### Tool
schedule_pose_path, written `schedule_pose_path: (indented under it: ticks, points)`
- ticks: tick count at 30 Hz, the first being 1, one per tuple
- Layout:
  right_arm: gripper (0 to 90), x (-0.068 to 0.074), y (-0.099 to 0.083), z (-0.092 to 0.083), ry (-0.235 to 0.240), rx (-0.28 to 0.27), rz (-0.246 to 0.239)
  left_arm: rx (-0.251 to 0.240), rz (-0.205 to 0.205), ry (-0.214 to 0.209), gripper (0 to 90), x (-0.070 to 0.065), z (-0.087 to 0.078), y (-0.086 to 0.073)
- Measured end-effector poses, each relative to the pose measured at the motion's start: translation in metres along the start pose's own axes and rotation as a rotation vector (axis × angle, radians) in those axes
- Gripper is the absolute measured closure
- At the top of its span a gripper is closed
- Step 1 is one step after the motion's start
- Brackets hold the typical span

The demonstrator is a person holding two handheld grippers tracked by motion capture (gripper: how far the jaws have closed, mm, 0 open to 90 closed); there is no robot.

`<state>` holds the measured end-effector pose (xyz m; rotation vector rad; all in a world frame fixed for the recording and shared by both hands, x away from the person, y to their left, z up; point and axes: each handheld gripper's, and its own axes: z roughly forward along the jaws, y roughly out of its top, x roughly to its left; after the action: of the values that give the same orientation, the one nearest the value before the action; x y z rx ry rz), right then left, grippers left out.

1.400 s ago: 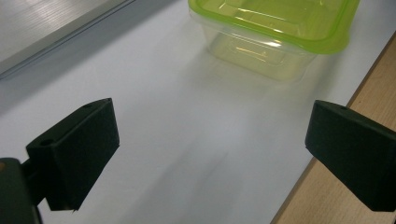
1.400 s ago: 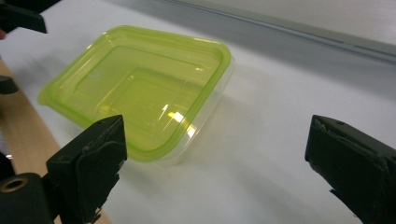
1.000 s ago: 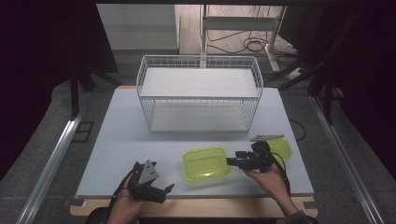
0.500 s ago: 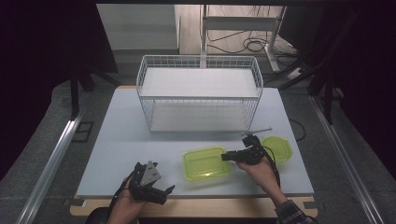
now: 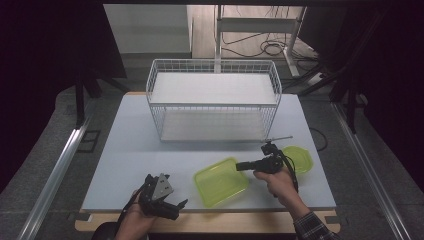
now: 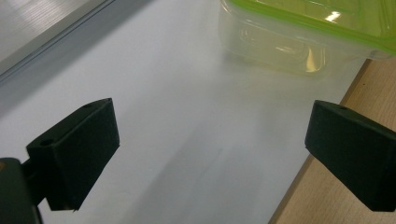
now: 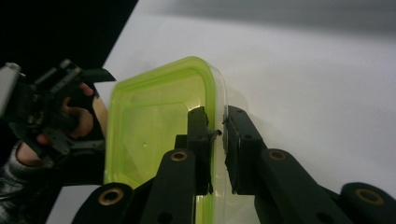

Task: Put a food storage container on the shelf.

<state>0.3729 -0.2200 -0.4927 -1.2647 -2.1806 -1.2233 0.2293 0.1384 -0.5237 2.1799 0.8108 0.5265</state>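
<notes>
A clear rectangular tub with a lime-green rim (image 5: 221, 181) lies near the table's front edge, and it looks slightly tipped. My right gripper (image 5: 239, 166) reaches it from the right. Its jaws have just been closing with the tub's right wall (image 7: 217, 100) between them, one jaw inside and one outside, and the right gripper (image 7: 216, 119) is now shut on that wall. My left gripper (image 5: 177, 189) rests at the front left, pointing toward the tub. In its own view the left gripper (image 6: 210, 140) is wide open over bare table, with the tub (image 6: 299, 32) ahead.
A white wire basket with a shelf (image 5: 215, 100) stands at the back of the grey table (image 5: 125, 150). A round lime-green dish (image 5: 298, 159) lies just right of my right hand. A wooden strip (image 6: 336, 205) borders the table's front edge.
My right gripper moved left from the round dish to the tub's right side and its jaws closed on the wall. The tub has turned slightly. The left gripper stayed still.
</notes>
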Motion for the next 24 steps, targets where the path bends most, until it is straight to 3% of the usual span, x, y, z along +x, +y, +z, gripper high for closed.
schedule_pose_path:
  ticks: [8, 24]
  points:
    - [81.6, 0.002, 0.002, -0.008, -0.018, -0.039, -0.011, 0.0, 0.0, 0.001, 3.1, 0.0, 0.0, 0.0]
    - [81.6, 0.007, 0.01, -0.022, 0.032, -0.103, 0.005, -0.022, -0.034, -0.018, 2.1, 0.003, -0.003, 0.0]
